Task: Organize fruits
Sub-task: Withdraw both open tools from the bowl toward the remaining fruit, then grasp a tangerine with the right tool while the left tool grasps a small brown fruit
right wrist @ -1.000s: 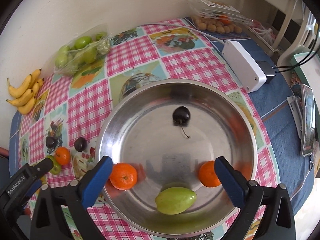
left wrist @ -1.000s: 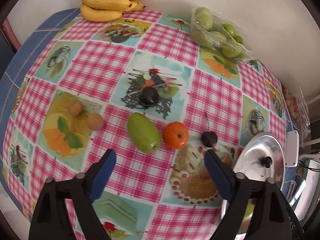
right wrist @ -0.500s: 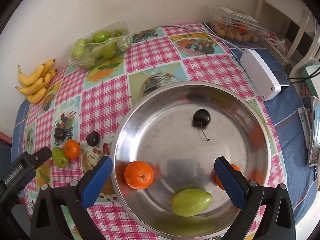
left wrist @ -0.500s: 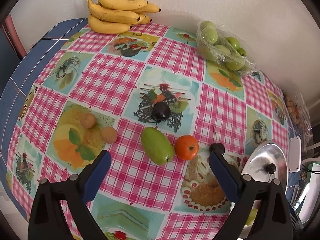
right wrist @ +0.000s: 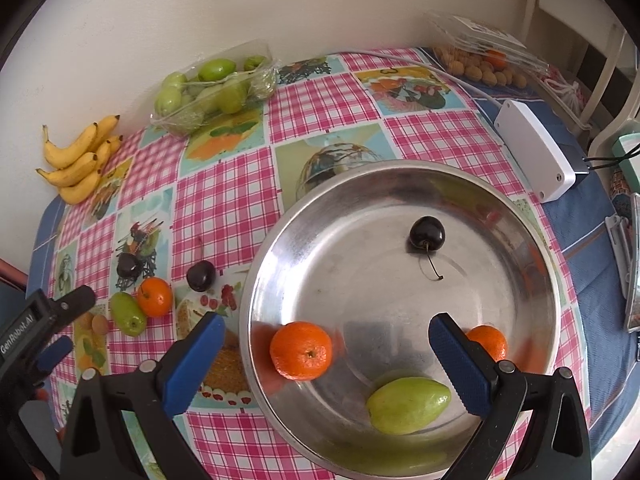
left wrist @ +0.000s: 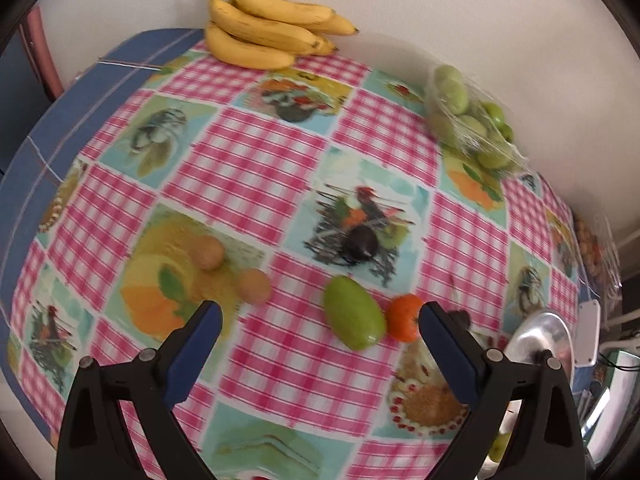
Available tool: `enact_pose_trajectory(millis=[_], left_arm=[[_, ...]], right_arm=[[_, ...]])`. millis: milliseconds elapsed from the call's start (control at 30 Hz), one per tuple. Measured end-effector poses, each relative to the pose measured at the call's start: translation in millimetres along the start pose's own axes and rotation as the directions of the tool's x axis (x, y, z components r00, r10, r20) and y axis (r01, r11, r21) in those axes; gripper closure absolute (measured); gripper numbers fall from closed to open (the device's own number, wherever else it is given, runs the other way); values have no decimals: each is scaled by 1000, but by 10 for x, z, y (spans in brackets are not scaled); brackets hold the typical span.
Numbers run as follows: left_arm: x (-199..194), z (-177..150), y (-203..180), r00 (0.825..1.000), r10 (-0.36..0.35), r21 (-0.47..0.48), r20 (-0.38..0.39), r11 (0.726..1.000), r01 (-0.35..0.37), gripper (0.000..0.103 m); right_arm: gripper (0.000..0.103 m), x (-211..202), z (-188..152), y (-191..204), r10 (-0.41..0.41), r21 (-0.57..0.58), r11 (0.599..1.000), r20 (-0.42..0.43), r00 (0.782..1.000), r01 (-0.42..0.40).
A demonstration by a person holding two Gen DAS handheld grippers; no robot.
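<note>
a: what is held in the bowl (right wrist: 532, 240)?
b: two oranges (right wrist: 301, 350), a cherry (right wrist: 427, 233), one green fruit (right wrist: 408, 405).

a: and on the bench (left wrist: 256, 168)?
b: a green fruit (left wrist: 353, 317) beside an orange (left wrist: 404, 317), plus bananas (left wrist: 268, 28).

a: grippers?
b: left gripper (left wrist: 320, 322) and right gripper (right wrist: 326, 332): fingers spread apart, nothing held.

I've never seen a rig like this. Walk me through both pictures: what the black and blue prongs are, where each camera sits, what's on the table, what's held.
No robot: a person holds a two-finger clamp in each hand, each with a camera looking along its fingers.

The left gripper is open and empty above a green fruit, a tangerine, two brown fruits and bananas on the checked tablecloth.

The right gripper, also open and empty, looks into a steel bowl holding two tangerines, a cherry and a green fruit.
</note>
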State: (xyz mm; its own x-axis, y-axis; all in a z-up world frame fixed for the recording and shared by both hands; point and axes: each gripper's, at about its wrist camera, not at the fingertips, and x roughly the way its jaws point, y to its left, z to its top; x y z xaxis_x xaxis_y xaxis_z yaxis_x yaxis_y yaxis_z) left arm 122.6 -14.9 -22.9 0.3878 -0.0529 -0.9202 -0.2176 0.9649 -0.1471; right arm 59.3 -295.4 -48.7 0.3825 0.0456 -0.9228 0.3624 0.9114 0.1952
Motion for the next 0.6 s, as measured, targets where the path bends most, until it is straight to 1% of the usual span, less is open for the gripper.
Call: enact_pose_trajectory(millis=[133, 300, 467, 533, 600], left_arm=[[-30, 60, 133, 1000, 20, -11, 17, 1000, -20, 4], [-39, 126, 263, 999, 37, -12, 24, 999, -36, 4], [-18, 185, 408, 1000, 22, -17, 18, 1000, -22, 4], [-15, 201, 479, 1000, 12, -36, 18, 999, -12, 4], [-14, 221, 574, 1000, -9, -67, 22, 998, 10, 4]], right_arm=[[0, -9, 0, 83, 9, -17, 1000, 6, 1000, -9], [0, -19, -25, 277, 48, -55, 997, 11, 999, -48], [0, -34, -34, 500, 126, -77, 989, 17, 992, -124], [0, -20, -35, 588, 165, -79, 983, 10, 986, -163], [0, -12, -42, 689, 181, -92, 979, 7, 983, -180]])
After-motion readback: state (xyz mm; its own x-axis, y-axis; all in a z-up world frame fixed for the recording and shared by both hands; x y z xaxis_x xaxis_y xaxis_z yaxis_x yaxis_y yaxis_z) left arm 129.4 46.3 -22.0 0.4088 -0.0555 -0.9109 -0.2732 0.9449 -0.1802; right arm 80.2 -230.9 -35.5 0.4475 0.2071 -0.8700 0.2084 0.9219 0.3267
